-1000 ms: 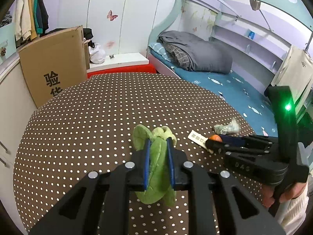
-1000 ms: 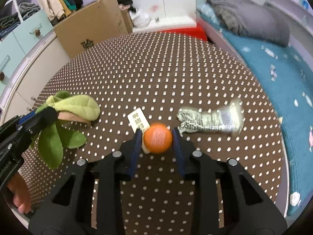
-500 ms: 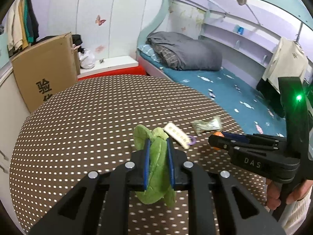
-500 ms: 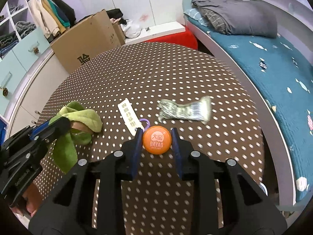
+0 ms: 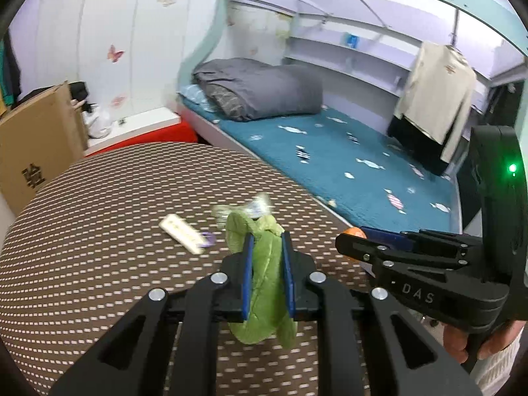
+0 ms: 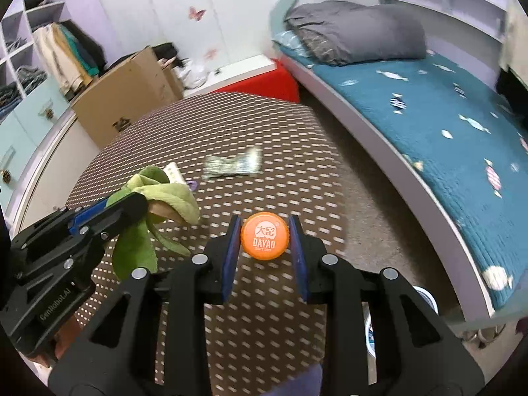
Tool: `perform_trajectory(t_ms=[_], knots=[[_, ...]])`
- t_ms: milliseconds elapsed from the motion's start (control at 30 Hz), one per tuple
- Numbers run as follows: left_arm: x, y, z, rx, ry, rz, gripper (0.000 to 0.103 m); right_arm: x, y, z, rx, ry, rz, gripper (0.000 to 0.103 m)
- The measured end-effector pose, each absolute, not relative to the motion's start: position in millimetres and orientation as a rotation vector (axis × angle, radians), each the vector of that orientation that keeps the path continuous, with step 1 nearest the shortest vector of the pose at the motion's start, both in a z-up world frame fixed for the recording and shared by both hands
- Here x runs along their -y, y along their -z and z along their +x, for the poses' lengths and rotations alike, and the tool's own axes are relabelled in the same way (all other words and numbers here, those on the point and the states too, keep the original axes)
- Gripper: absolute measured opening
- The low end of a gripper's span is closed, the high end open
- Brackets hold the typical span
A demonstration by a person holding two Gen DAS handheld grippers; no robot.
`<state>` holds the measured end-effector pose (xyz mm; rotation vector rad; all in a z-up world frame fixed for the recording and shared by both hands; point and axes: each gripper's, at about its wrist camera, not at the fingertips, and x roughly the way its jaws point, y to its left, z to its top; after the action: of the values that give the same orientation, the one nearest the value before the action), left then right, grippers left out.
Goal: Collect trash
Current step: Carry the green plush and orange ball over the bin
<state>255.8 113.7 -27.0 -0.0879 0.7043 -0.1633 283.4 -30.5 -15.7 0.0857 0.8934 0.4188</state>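
Trash was already in both our claws: the left gripper (image 5: 266, 275) pinched a limp green leaf (image 5: 264, 283), the right gripper (image 6: 265, 246) pinched an orange bottle cap (image 6: 265, 236). Ahead of both, on the dotted table (image 6: 250, 132), lay a crumpled wrapper (image 6: 232, 166), long axis crosswise, and a paper tag (image 5: 181, 233). We judged the left claw nearer.

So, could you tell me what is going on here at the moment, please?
A person is collecting trash with two handheld grippers. The left gripper is shut on green leaves, and the right gripper is shut on an orange bottle cap. A crumpled wrapper and a white tag lie on the dotted table.
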Motion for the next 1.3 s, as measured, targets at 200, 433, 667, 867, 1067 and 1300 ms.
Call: perform_trajectory(t_ms=[200,433,667,867,1067,1300], knots=[[-65,29,259,-0.713,0.261,-0.068,0.016,82,19,267,-0.886,-0.328,0.146,0.029],[2,37,261,-0.739,0.379,-0.026,0.016,140,27,254,-0.885,-0.235,0.214,0.029],[60,50,260,-0.772,0.476,0.028,0.016,192,46,243,-0.913,-0.129,0.287,0.029],[103,67,265,-0.82,0.551,0.061,0.016,228,65,230,-0.942,-0.055,0.334,0.029],[140,94,273,-0.904,0.612,0.101,0.016,265,92,214,-0.992,0.041,0.403,0.029],[187,140,274,-1.023,0.662,0.154,0.016,305,126,189,-1.049,0.173,0.471,0.029]])
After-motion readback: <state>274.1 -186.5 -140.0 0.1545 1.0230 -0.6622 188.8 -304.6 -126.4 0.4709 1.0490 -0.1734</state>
